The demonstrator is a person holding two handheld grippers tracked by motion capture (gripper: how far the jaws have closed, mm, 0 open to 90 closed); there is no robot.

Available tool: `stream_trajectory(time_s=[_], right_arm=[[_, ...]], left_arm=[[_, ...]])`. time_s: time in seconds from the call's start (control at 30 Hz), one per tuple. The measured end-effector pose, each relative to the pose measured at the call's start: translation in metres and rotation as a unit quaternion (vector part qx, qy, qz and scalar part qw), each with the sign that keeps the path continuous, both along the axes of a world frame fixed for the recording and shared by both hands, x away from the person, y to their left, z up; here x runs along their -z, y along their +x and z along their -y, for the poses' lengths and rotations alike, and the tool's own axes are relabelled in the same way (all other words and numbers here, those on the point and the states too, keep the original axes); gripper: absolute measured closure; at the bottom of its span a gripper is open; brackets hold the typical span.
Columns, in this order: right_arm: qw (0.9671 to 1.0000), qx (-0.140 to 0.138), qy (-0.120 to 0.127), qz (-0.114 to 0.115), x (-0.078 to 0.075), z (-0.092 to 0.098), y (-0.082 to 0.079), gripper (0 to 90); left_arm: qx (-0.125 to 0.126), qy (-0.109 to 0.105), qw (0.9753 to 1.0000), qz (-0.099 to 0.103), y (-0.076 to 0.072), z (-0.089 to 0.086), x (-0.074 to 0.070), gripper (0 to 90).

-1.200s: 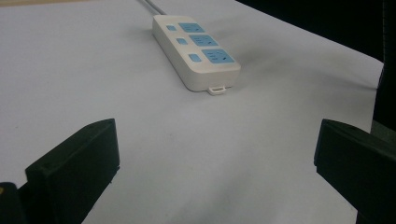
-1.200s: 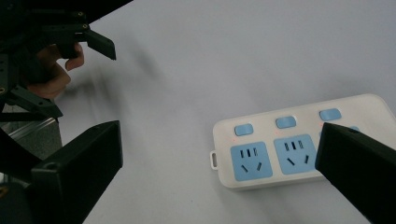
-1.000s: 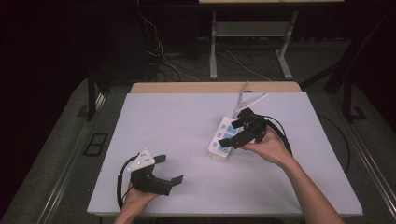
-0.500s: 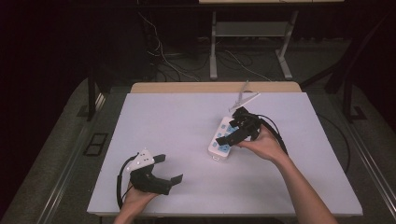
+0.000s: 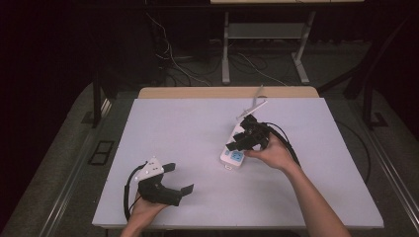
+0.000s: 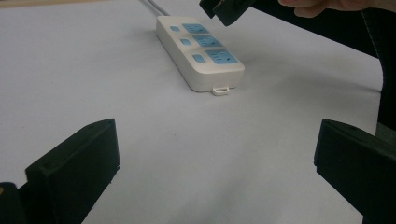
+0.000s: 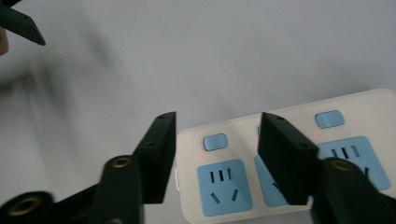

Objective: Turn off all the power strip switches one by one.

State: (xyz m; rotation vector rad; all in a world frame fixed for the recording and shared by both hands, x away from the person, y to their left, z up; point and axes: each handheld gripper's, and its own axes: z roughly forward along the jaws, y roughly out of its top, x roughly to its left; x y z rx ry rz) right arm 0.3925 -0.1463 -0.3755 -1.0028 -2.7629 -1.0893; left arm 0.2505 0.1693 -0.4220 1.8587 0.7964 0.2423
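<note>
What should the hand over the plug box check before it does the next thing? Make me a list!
1. Right gripper open: ok, its jaws stand apart with nothing between them.
2. Right gripper over the power strip: ok, it hangs above the end socket and its switch.
3. Jaws touching the strip: cannot tell, the gap is hard to judge.
4. Sockets free of plugs: ok for the three that show in the left gripper view.
5. Left gripper out of the way: ok, open, near the table's front edge.
6. Strip's cord loose: cannot tell, it runs off the far edge.
</note>
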Motion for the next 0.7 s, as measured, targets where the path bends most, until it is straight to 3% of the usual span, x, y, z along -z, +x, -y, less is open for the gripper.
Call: stream_trajectory(time_s=[0.17,0.4,0.53,0.7], right_arm=[[0.9998,0.003,0.012,-0.018,0.005,-0.001,0.004,63.5],[0.9976,-0.006,0.032,-0.062,0.015,0.0,0.011,89.9],[0.9964,-0.002,0.037,-0.077,0.02,-0.002,0.013,90.0],[0.9966,-0.003,0.035,-0.074,0.026,-0.006,0.014,90.0]], left_arm=[[0.0,0.001,1.0,-0.001,0.0,0.0,0.0,0.0],[0.0,0.002,1.0,-0.001,0.001,0.0,0.001,0.0],[0.001,0.002,1.0,-0.001,0.001,0.0,0.001,0.0],[0.001,0.003,1.0,-0.002,0.001,0.0,0.001,0.0]])
